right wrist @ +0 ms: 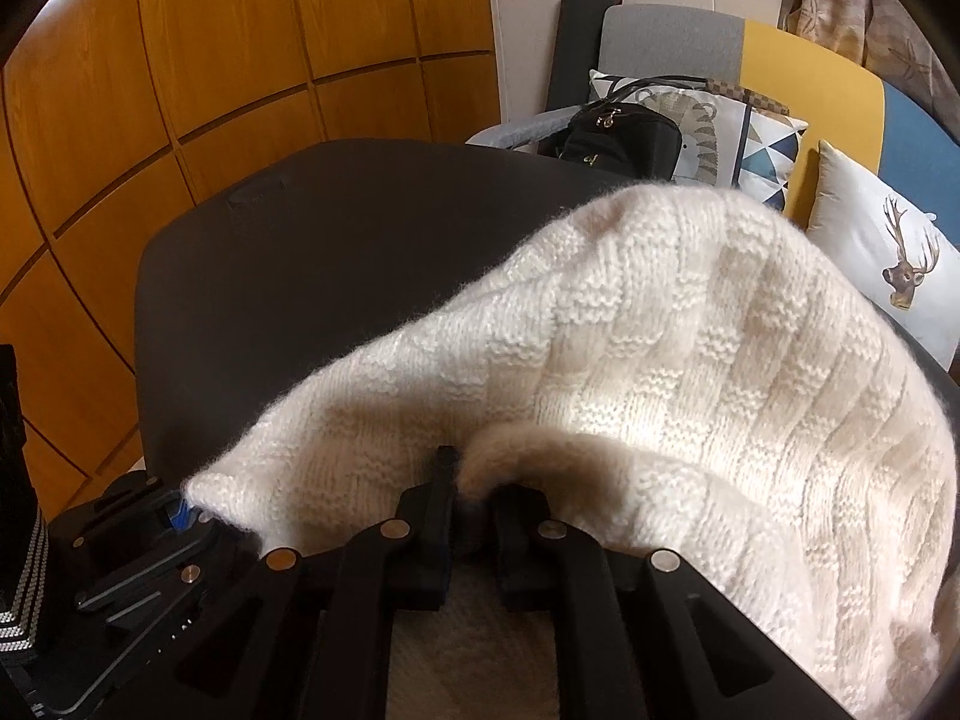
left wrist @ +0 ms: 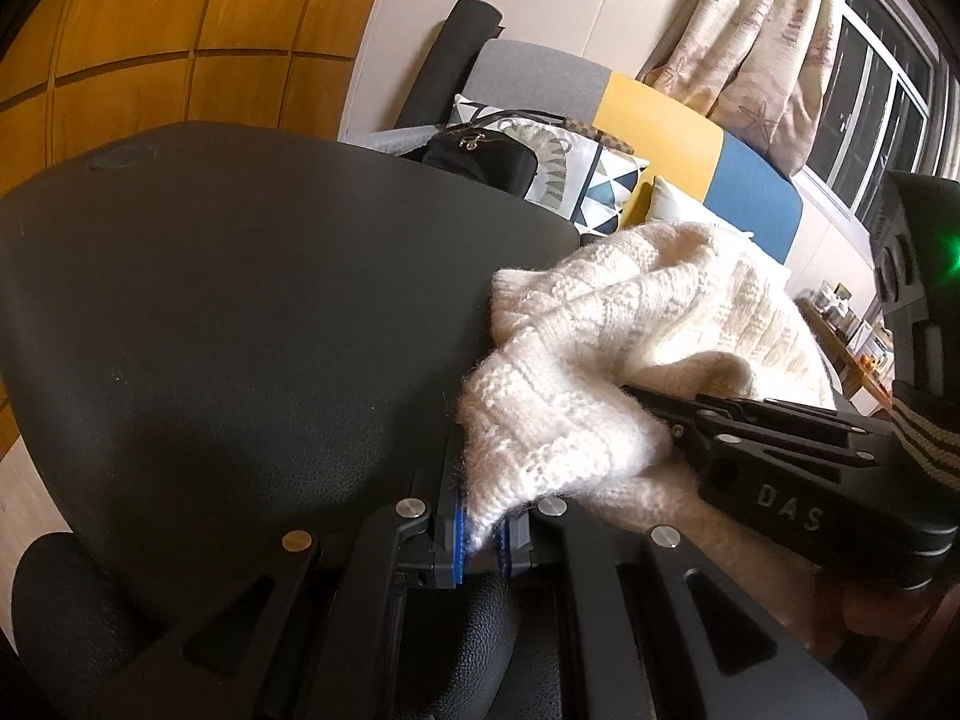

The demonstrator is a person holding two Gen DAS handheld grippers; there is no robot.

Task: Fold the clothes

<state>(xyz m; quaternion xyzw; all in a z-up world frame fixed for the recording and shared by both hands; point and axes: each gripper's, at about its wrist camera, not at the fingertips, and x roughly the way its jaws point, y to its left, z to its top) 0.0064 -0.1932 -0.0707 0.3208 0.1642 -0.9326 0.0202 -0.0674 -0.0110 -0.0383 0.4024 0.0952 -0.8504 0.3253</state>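
- Pinching a corner of the cream knitted sweater (left wrist: pixel 600 360), the left hand-held gripper (left wrist: pixel 480 531) sits nearly closed, its blue-edged pads gripping the fabric low over the dark tabletop (left wrist: pixel 240 300) in the left wrist view.
- Beside it, the right hand-held gripper (left wrist: pixel 645 399) reaches into the knit from the right; its grip cannot be read from this view.
- Doing this step well likely means keeping both held edges level and lowering them together, so the fold lands flat without bunching.
- Beyond the tabletop stand a sofa (left wrist: pixel 690 138) with grey, yellow and blue panels, patterned cushions (left wrist: pixel 570 174), a black bag (left wrist: pixel 480 162), curtains (left wrist: pixel 750 60) and a window (left wrist: pixel 882 90).
- Seen from the right wrist, the right hand-held gripper (right wrist: pixel 471 489) stands narrow, a fold of sweater (right wrist: pixel 660 360) caught between its fingers.
- Most of the garment is draped over the tabletop (right wrist: pixel 300 270); wooden wall panels (right wrist: pixel 180 60) and a deer-print cushion (right wrist: pixel 888 252) frame the room.
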